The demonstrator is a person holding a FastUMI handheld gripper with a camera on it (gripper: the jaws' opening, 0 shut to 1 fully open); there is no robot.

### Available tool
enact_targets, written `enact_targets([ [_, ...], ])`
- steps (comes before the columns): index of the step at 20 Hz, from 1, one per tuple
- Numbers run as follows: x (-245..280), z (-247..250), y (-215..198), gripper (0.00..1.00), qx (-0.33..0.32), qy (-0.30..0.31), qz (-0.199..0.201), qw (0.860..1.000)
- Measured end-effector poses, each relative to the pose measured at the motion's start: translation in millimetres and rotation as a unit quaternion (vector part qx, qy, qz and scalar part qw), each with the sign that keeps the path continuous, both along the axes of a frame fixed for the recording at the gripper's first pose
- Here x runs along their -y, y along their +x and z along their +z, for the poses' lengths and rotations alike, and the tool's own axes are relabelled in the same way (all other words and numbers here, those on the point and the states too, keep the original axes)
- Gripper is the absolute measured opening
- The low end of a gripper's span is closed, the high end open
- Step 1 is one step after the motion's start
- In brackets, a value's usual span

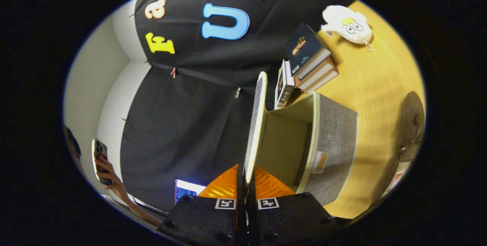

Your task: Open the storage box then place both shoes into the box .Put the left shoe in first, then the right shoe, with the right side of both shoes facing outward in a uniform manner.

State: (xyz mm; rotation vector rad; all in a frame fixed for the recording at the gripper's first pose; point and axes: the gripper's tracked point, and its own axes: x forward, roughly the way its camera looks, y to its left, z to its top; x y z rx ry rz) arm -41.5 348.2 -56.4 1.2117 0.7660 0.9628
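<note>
Grey fabric with a pale cream border forms the lid (255,124), whose near edge is clamped between the two fingers of the gripper (245,189); the jaws are closed onto that edge with almost no gap between them. The lid's long axis runs straight ahead from the fingertips, in line with the fingers, and it stands edge-on in the gripper view. Directly beside the lid, on its inner side, lies the storage box (335,143), its cream interior exposed and no shoe seen inside. The lid and box meet along the far edge, so the hinge line is judged to lie beyond the fingers, and any further swing is expected to pivot there. Beyond the box, a stack of books (310,61) rests on the wooden table (380,82), with a white plush toy (348,23) farther off. A dark rounded object (412,124), possibly a shoe, lies well apart from the box.
</note>
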Motion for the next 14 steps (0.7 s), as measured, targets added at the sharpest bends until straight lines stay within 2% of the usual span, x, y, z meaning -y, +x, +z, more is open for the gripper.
enact_targets([
  [7,-61.9,59.2,0.1,0.06,0.082,-0.057,0.012,0.995],
  [14,-130.8,95.1,-1.3,0.08,0.108,-0.058,0.031,0.992],
])
